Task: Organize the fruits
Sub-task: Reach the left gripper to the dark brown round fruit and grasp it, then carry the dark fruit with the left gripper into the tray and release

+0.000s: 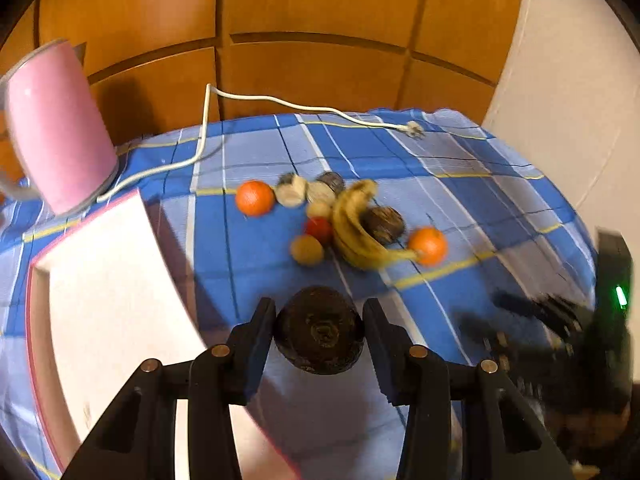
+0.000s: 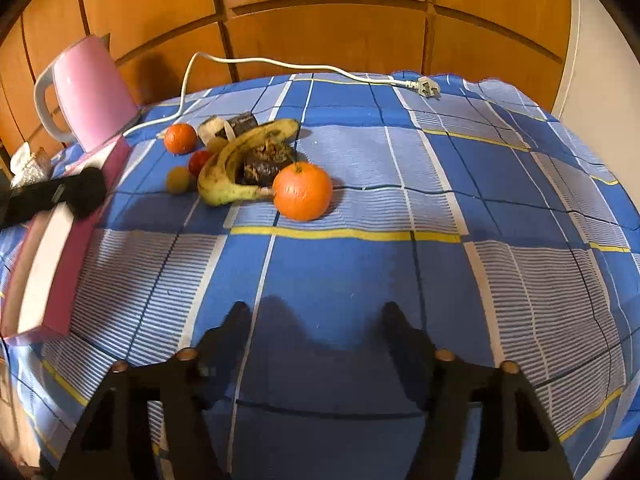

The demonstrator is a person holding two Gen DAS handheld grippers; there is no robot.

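My left gripper [image 1: 319, 320] is shut on a dark brown round fruit [image 1: 319, 330], held above the blue checked cloth beside a white box with pink sides [image 1: 100, 300]. From the right wrist view that fruit [image 2: 90, 190] hangs over the box [image 2: 44, 280]. Further back lies the pile: a banana [image 1: 352, 236], two oranges [image 1: 255, 198] [image 1: 428, 246], a small red fruit [image 1: 319, 229] and dark fruits [image 1: 384, 224]. My right gripper [image 2: 316, 312] is open over bare cloth, with nothing between its fingers, well short of the nearest orange [image 2: 303, 191].
A pink kettle [image 2: 96, 92] stands at the back left, and its white cord runs across the cloth to a plug [image 2: 428, 88]. Wooden panels close off the far side. The table's right edge drops away beside a pale wall.
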